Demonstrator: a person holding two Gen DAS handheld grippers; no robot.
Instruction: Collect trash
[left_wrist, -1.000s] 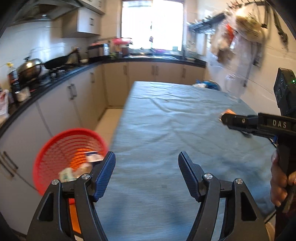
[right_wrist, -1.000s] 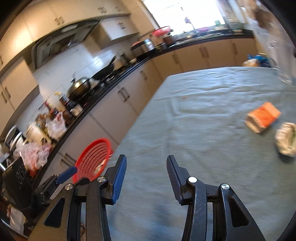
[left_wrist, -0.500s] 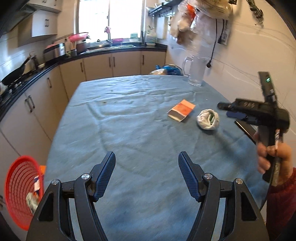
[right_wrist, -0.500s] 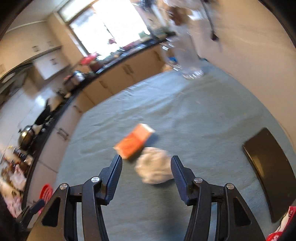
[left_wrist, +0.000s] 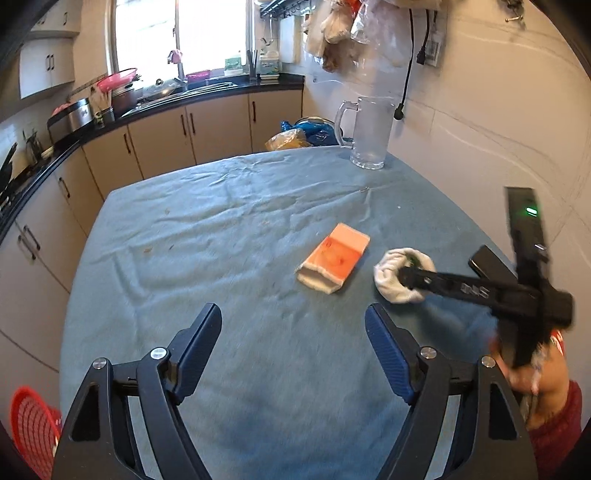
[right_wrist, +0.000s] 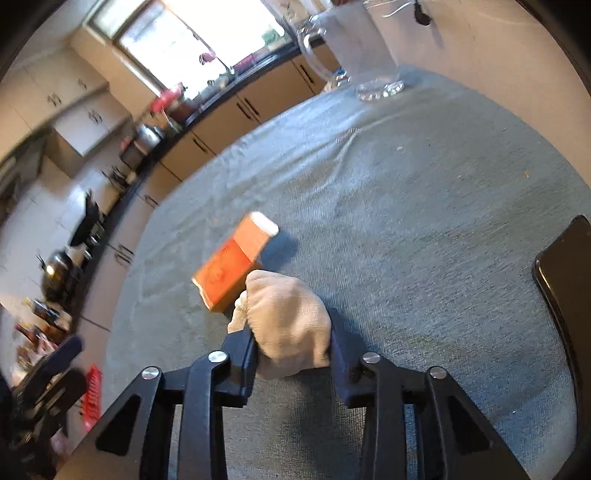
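A crumpled white wad of paper (right_wrist: 290, 325) lies on the blue-grey tablecloth, and my right gripper (right_wrist: 291, 354) has its fingers against both sides of it. It also shows in the left wrist view (left_wrist: 397, 282) with the right gripper (left_wrist: 406, 275) reaching onto it. An orange carton (right_wrist: 231, 266) lies flat just beyond the wad; in the left wrist view it (left_wrist: 334, 264) sits mid-table. My left gripper (left_wrist: 293, 350) is open and empty above the near part of the table. A red mesh basket (left_wrist: 31, 430) stands off the table's left edge, low down.
A glass mug (left_wrist: 369, 136) stands at the far right of the table (left_wrist: 207, 229). A black phone (right_wrist: 569, 295) lies at the table's right edge. Kitchen cabinets and a worktop (left_wrist: 147, 110) run along the left and back. A wall is close on the right.
Both views have swung right, from the basket to the trash. My right gripper has come down over the white wad and closed from wide open onto it. The left gripper stays open.
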